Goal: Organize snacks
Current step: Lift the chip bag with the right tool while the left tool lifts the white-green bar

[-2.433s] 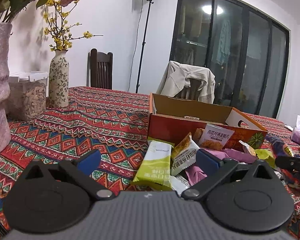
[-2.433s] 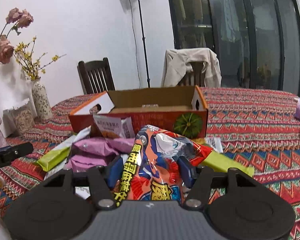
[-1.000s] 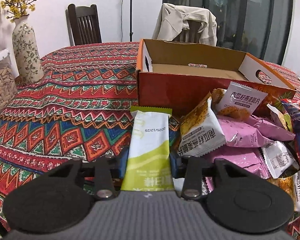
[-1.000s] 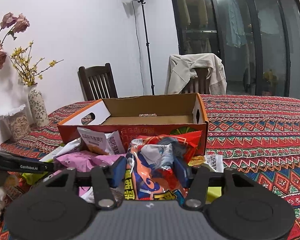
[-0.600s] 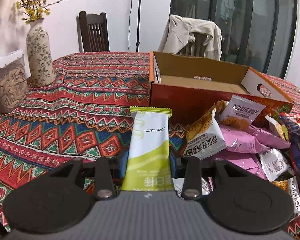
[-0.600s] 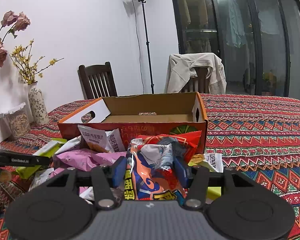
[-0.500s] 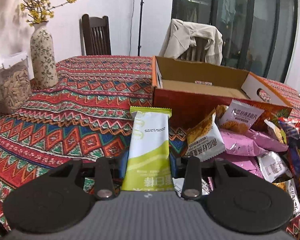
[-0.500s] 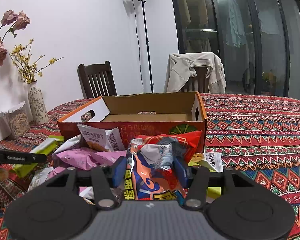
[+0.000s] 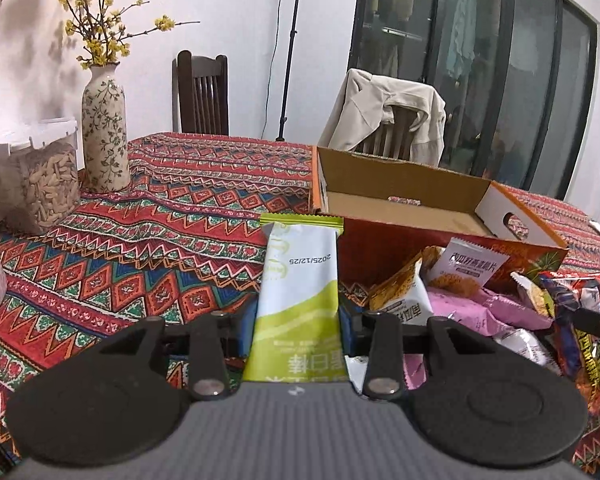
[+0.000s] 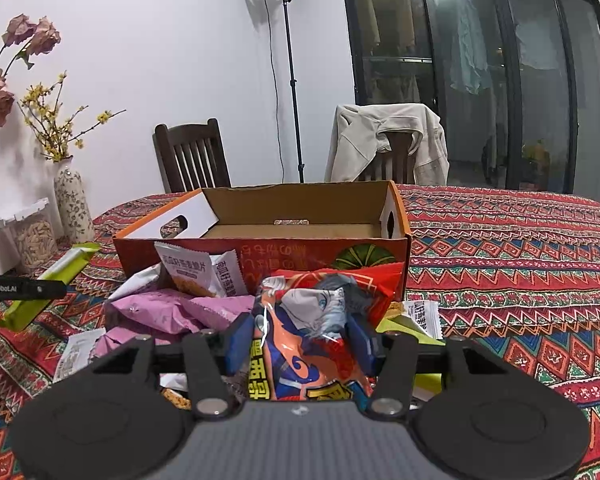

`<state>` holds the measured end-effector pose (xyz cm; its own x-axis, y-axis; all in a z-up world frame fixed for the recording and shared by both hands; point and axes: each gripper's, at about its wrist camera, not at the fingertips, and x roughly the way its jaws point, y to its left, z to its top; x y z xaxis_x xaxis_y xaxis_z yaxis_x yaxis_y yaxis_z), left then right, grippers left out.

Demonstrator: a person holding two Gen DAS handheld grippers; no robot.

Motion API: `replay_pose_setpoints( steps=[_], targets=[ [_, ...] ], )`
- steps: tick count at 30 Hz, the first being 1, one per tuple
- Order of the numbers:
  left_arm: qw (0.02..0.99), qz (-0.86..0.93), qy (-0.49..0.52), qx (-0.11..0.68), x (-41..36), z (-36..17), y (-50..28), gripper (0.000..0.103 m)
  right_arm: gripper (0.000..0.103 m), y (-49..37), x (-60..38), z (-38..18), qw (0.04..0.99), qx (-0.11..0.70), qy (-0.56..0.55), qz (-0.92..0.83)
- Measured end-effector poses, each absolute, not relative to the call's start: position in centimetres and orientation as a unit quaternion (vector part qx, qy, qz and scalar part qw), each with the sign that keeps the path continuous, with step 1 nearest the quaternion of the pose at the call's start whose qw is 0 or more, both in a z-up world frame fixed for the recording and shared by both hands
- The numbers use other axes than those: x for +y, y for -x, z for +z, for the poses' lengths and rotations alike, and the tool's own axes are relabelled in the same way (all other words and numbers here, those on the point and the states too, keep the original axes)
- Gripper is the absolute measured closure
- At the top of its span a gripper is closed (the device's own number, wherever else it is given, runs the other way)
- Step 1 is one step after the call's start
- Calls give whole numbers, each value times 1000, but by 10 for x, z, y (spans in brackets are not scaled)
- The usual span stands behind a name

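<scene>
The left tongs (image 9: 298, 320) are clamped on a slim white-and-lime foil snack bar packet (image 9: 300, 284), which stands up out of them, its crimped top edge level with the near corner of the open orange cardboard box (image 9: 400, 200). The right tongs (image 10: 300, 342) grip a crinkled orange-and-blue cartoon-print snack bag (image 10: 312, 328) and are closing a touch tighter on it; the bag bulges above the pads. Beyond both lies the heap of loose packets: pink foil pouches (image 10: 172, 312) and a small white oat-crisp sachet (image 10: 188, 272) leaning on the box's front wall. The box sits on a bench draped in a red zigzag-patterned cloth (image 9: 160, 240), and looks empty inside.

Risks, as I judge them: the bar packet is held low, so it could swing or slip during the carry; the puffy bag might pop or squirm free under squeeze; and either load could catch the box's front wall and fall short
</scene>
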<state>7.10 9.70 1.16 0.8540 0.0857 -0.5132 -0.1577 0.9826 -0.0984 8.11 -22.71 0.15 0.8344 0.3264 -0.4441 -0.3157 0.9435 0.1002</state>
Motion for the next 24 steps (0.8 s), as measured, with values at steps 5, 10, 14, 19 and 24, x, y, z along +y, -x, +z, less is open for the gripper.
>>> replay_pose_setpoints(
  steps=[5, 10, 14, 19, 24],
  targets=[
    [963, 59, 74, 252, 96, 18, -65, 63, 54, -77, -226, 6, 958, 229, -9, 170],
    [966, 54, 75, 240, 93, 27, -61, 63, 54, -74, -226, 10, 959, 224, -8, 171],
    [970, 50, 73, 228, 91, 38, -63, 63, 55, -72, -225, 18, 961, 216, -6, 172],
    [973, 42, 69, 215, 85, 53, -73, 63, 55, -75, -226, 29, 963, 206, -5, 171],
    [975, 30, 62, 209, 76, 65, -90, 63, 55, -83, -227, 40, 966, 197, -3, 170]
  ],
)
